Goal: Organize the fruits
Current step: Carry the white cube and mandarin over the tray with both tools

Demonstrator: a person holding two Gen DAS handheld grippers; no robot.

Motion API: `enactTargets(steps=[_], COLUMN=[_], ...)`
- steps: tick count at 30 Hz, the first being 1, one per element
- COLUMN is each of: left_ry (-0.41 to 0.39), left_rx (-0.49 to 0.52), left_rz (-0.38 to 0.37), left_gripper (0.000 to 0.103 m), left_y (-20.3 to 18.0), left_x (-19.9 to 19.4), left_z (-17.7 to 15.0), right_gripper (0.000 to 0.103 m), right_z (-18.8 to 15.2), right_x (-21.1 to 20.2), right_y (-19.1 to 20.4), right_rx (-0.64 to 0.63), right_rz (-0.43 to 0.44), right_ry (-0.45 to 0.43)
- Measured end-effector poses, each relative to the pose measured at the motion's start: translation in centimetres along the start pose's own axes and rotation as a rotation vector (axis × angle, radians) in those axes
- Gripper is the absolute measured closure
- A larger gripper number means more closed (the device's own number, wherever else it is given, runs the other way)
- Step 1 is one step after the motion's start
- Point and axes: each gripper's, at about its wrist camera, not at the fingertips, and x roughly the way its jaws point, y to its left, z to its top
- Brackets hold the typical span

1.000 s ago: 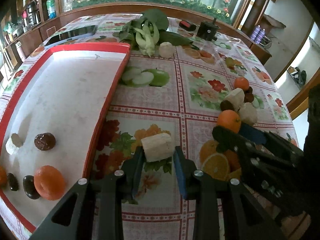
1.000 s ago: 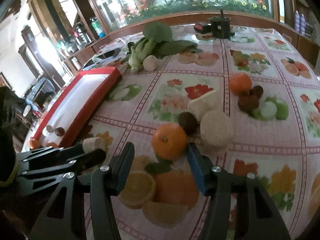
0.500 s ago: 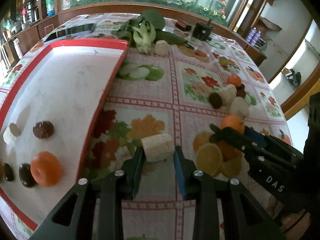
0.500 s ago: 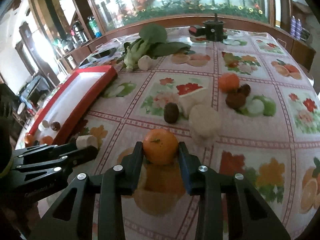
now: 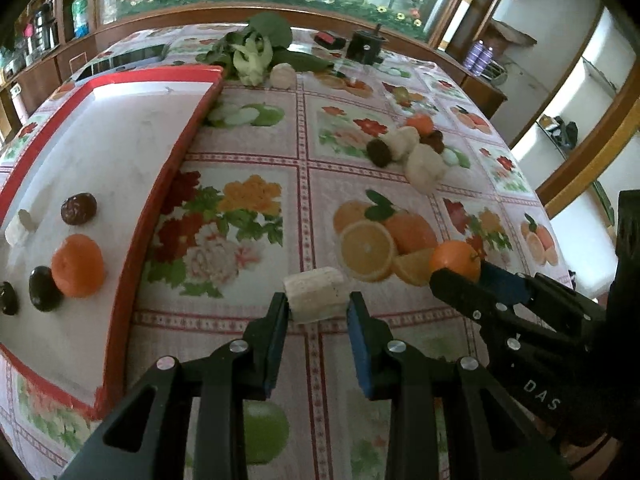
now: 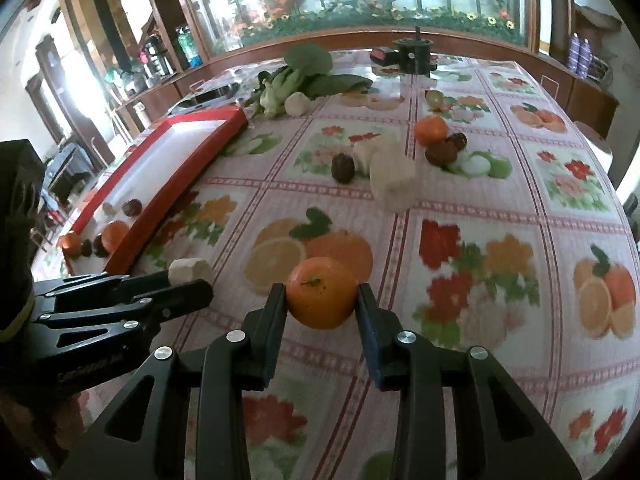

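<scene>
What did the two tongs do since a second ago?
The right tongs closed on the orange and lifted it away from the fruit pile, toward the near end of the table. The left tongs kept gripping the white chunk and carried it the same way. The fruit in the red tray stayed put.

A glossy, smooth printed tablecloth (image 5: 248, 152) covers the worktop. The tray (image 5: 120, 152) looks matt white inside with a red rim. Both grippers are matt black plastic with shiny metal screws (image 6: 404, 337). The held orange (image 6: 321, 298) has finely dimpled, slightly shiny peel.
</scene>
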Motion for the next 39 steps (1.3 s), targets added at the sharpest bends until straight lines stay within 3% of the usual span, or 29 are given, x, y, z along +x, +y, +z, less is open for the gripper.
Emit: enactTargets(steps=[15,39], left_ry=[-0.04,-0.11], left_rx=[0.051,-0.051], left_rz=[-0.031,-0.019], left_gripper=[0.07,0.07], left_y=[0.1,6.5], left_x=[-2.7,-6.2], left_z=[-0.4,1.8], right_gripper=[0.068,0.067], right_z=[0.5,4.4], right_x=[-0.6,1.2], right_y=[2.9,9.0], right_rx=[-0.02,-0.103], right_rz=[-0.015,0.037], right_ry=[-0.003,-0.011])
